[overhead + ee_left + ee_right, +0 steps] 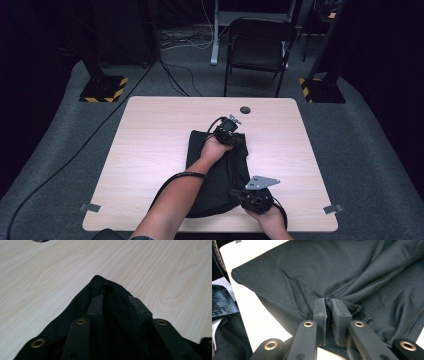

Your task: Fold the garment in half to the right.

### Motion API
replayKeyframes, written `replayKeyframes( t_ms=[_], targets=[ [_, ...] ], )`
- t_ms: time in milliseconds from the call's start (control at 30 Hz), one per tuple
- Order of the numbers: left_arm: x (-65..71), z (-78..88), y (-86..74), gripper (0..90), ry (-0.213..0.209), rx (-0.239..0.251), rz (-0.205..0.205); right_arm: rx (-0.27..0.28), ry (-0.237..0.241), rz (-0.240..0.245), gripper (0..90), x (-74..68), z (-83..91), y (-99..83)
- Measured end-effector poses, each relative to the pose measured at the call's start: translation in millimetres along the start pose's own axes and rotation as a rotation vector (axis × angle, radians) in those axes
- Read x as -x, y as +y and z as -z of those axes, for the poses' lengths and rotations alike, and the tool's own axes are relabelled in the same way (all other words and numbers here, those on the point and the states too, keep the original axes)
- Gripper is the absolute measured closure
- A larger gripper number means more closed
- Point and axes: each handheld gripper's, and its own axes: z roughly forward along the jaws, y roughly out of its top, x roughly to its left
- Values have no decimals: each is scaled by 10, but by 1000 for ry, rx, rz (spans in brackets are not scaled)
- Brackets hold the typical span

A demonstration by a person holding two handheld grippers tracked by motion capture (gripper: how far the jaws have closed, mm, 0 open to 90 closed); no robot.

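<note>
**Two claws on a dark garment at mid-table**

The right claw (329,305) has its two jaws drawn close together, with a bunched pinch of the black, soft cotton garment (352,270) pressed between the pads; only a narrow slot, packed with cloth, separates them. In the high view this right claw (239,194) sits at the lower centre-right of the frame, at the near right part of the garment (216,172), with its grey three-cornered plate on top and the person's hand behind it at the bottom edge.

The left claw (116,301) stands partly open: its jaws are apart, with a fold of the garment (105,286) lying between them, and the pads do not look to be pressing on it. The cloth rises to a peak just ahead of the jaw tips. In the high view the left claw (234,134) lies at the centre of the frame, on the garment's far right corner, the forearm running down to the bottom edge.

The garment lies crumpled on the pale wood-grain table (150,150), from the middle down to the near edge. A small round dark hole (245,109) sits in the table beyond the left claw. Past the table, at the top centre, stands a black folding chair (260,47) on grey carpet.
</note>
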Motion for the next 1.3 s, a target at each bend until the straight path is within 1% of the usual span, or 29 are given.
replayKeyframes(
  t_ms=[200, 267, 333, 400, 433, 467, 567, 700, 733, 867, 1100, 1200, 1300],
  targets=[
    [-37, 73, -16, 548, -11, 28, -1, -15, -4, -5, 807, 21, -5, -15],
    [-47, 105, -20, 493, -12, 39, 3, -22, -6, -3, 791, 23, -4, -22],
    [-56, 135, -26, 460, -11, 48, 5, -23, -13, -3, 765, 26, 7, -28],
    [-69, 172, -33, 389, 1, 53, 15, -23, -21, 3, 731, 24, 27, -25],
    [-80, 200, -42, 365, -2, 60, 19, -22, -25, 12, 722, 20, 39, -21],
    [-91, 227, -49, 359, -3, 61, 14, -23, -33, 22, 706, 14, 52, -17],
    [-121, 306, -74, 318, 11, 70, 8, -17, -35, 19, 659, 24, 70, -6],
    [-189, 439, -115, 246, 21, 103, 35, -8, -53, 33, 586, 20, 97, 28],
    [-208, 472, -124, 234, 25, 106, 39, -6, -59, 35, 568, 19, 104, 39],
    [-272, 573, -174, 206, 39, 116, 52, 2, -63, 36, 553, 29, 112, 70],
    [-348, 712, -282, 181, 48, 125, 56, 19, -65, 30, 507, 70, 141, 97],
    [-367, 751, -333, 174, 46, 132, 59, 26, -79, 36, 452, 88, 156, 102],
    [-386, 788, -408, 161, 44, 129, 53, 25, -96, 30, 390, 133, 162, 106]
  ],
)
